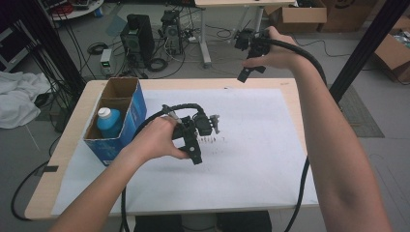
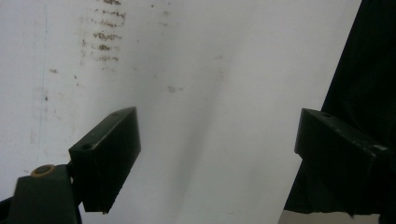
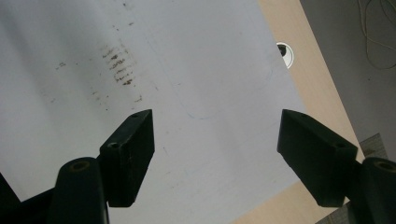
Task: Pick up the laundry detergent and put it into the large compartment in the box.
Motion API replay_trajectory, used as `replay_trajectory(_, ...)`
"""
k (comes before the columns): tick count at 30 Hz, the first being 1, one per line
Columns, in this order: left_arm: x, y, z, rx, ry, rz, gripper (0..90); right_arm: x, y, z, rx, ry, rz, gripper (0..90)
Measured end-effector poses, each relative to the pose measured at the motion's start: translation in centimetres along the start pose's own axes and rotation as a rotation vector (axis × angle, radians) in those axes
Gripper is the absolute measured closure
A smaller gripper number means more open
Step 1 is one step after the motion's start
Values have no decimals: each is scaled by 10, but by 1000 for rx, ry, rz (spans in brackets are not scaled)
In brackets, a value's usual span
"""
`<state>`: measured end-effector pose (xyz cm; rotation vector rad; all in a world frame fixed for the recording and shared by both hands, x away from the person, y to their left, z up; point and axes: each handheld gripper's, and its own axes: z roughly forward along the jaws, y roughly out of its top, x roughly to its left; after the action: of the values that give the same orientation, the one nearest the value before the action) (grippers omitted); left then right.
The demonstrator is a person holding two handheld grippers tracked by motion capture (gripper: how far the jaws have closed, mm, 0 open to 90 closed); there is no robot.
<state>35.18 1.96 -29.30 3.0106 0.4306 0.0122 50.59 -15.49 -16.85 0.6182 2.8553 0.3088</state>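
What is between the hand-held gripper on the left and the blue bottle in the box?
The blue cardboard box's side wall stands between the left hand-held gripper and the white-capped blue plastic bottle; the box's top is open.

Light wooden desk (image 1: 72,133) with rounded corners, standing on a grey floor. Almost wholly covered by a large white paper sheet (image 1: 251,159), with bare wood left as a strip along the left edge and a thin band at the far and right edges. Small brown smudges (image 1: 209,140) in short rows near the middle of the sheet, seen closer in the left gripper view (image 2: 103,42) and the right gripper view (image 3: 119,65). Open blue cardboard box (image 1: 129,118) standing on the left part, partly on the sheet, holding a blue bottle with a white cap (image 1: 109,121). Round cable hole (image 3: 286,53) in the bare wood beyond the sheet's edge.
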Motion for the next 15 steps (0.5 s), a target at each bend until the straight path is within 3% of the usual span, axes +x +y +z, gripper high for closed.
replay_trajectory(7, -1, 1, -1, -4, 10, -1, 145, 0, 1, 1, 0, 3, -1, 275)
replay_trajectory(15, -6, 3, 3, 38, 49, 25, 153, 2, -2, 0, 1, 0, 0, 275)
